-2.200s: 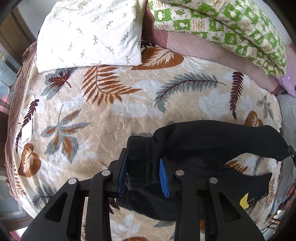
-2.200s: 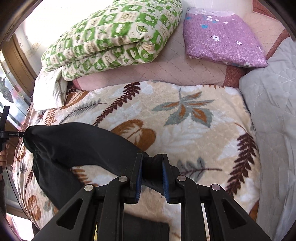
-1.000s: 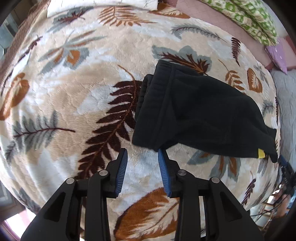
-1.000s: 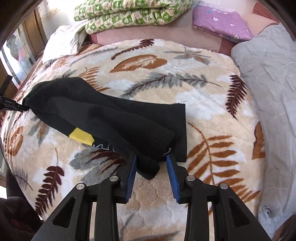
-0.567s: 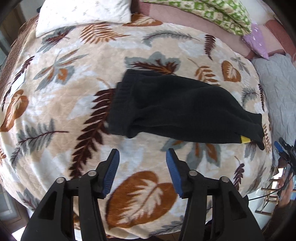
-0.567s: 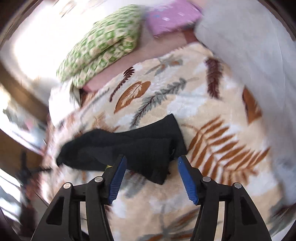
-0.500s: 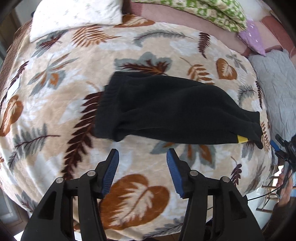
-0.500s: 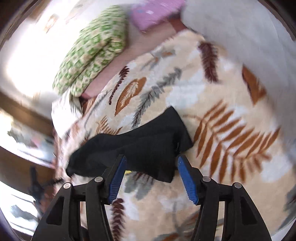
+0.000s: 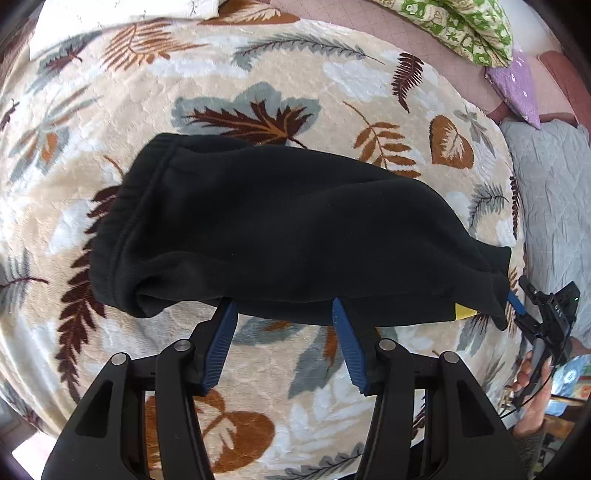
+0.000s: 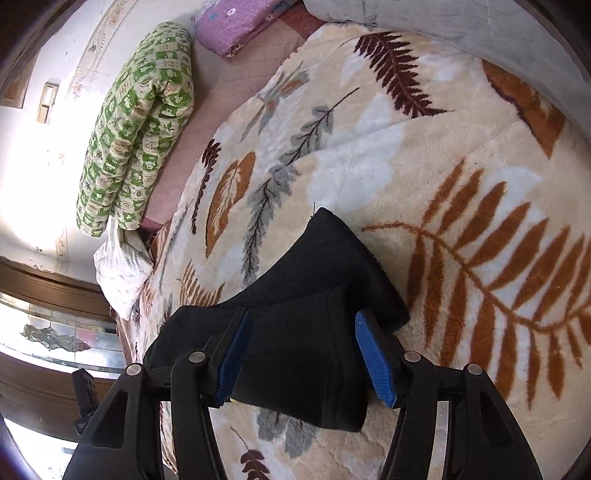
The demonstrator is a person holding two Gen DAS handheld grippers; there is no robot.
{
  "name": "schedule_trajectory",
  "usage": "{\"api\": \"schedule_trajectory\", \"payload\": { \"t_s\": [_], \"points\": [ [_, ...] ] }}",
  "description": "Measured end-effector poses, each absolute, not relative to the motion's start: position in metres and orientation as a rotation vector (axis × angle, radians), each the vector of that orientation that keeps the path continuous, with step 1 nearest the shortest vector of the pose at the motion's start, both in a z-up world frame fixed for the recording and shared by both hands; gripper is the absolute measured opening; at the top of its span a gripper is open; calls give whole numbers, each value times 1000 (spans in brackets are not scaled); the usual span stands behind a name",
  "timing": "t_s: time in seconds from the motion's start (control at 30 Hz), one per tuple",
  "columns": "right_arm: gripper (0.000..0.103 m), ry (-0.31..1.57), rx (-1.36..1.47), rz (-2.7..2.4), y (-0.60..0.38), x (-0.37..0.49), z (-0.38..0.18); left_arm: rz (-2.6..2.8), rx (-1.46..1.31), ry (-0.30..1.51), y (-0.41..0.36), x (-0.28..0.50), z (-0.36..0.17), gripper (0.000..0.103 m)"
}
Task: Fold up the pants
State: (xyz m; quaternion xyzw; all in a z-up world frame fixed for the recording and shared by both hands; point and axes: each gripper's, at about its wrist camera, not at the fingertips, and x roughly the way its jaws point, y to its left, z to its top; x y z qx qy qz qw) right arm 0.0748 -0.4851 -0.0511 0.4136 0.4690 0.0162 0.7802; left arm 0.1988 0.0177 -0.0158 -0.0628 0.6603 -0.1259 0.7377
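Observation:
Black pants [image 9: 280, 229] lie folded lengthwise across the leaf-patterned blanket [image 9: 332, 85]. The waistband [image 9: 122, 221] is at the left, and the leg ends with a yellow tag [image 9: 464, 311] are at the right. My left gripper [image 9: 283, 308] points steeply down at the middle of the pants' near edge. It is open, its blue pads at the hem and not pressing. In the right wrist view, the leg ends of the pants [image 10: 317, 295] lie flat under my right gripper [image 10: 304, 321]. That gripper is open, and its pads straddle the cloth without squeezing it.
A green patterned quilt [image 10: 136, 122] and a purple folded cloth [image 10: 236, 22] lie at the head of the bed, with a white pillow [image 9: 110, 14] at the far left. A grey sheet [image 9: 554, 192] borders the blanket on the right. A hand [image 9: 532, 387] holds the right gripper at the bed's edge.
Both grippers let go of the pants, which now lie flat, and their jaws widened. The left moved along the near edge toward the middle. The right rolled and dropped over the leg ends.

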Motion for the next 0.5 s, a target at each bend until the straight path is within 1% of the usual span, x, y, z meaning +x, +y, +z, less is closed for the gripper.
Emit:
{"api": "schedule_trajectory", "payload": {
  "t_s": [0.23,0.4,0.5],
  "points": [
    [60,1021,935,50,-485,78,-63,-246,-356,1509,25,206,-45,52],
    [60,1000,1000,91,-492,72,-65,-212,-437,1519,27,217,-62,52],
    [60,1014,976,96,-490,76,-65,-202,-483,1517,29,222,-65,52]
  ]
}}
